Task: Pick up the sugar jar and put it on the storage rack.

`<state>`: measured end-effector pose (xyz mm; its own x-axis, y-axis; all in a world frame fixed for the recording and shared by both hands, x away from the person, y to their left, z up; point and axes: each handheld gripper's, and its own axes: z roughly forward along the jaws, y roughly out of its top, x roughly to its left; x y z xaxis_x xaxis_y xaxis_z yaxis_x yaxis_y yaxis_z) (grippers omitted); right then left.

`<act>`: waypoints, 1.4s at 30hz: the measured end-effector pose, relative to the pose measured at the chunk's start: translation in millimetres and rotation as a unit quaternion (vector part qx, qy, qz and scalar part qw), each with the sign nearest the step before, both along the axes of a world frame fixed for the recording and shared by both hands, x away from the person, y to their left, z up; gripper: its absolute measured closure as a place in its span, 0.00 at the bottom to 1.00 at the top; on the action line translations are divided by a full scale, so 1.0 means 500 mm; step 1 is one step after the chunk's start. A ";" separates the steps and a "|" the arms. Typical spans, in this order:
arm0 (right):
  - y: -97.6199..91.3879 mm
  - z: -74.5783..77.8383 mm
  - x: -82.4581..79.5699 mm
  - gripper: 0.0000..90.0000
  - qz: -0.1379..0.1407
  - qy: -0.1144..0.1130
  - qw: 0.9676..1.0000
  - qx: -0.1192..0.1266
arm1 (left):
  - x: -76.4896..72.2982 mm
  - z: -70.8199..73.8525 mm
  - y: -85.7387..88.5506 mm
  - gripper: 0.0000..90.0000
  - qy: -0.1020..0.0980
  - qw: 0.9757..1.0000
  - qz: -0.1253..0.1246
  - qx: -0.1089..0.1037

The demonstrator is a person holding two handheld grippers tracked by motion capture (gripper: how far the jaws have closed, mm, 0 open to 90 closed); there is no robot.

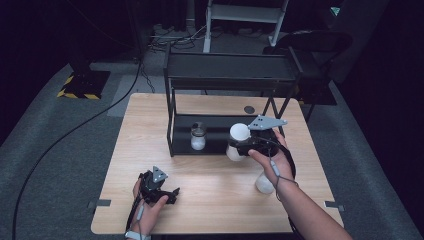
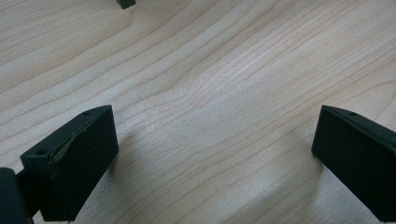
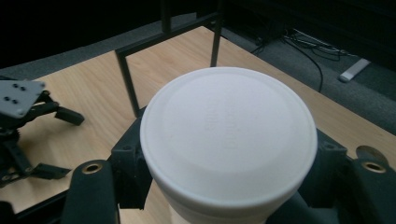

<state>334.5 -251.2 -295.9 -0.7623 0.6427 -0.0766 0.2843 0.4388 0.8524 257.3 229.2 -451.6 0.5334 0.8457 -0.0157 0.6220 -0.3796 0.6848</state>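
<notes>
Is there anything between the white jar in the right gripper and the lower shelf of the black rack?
Nothing visible blocks it. The white jar is already at the shelf's front edge. A glass jar stands on the shelf, to its left.

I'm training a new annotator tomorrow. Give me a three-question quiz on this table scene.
1. True or false: the right tool is shut on a white-lidded jar.
2. Where does the glass jar stand? A) on the rack's lower shelf B) on the floor C) in the left tool
3. Fill in: the left tool's jaws are ____, with bare wooden table between them.

Key: 1 true; 2 A; 3 open.
</notes>
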 end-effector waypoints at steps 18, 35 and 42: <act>0.041 -0.038 0.092 0.36 -0.024 0.016 1.000 0.003 | 0.000 0.000 0.000 0.00 0.000 1.000 0.000 0.000; 0.104 -0.104 0.153 0.36 -0.050 0.044 0.998 -0.004 | 0.000 0.000 -0.001 0.00 0.000 1.000 0.002 0.000; 0.115 -0.124 0.167 0.36 -0.058 0.051 0.997 -0.006 | 0.000 0.000 -0.001 0.00 0.000 1.000 0.002 0.000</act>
<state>417.9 -193.8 -357.8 -0.6877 0.7259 -0.0104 0.4179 0.4075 0.8120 257.3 228.7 -451.5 0.5306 0.8475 -0.0163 0.6235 -0.3772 0.6848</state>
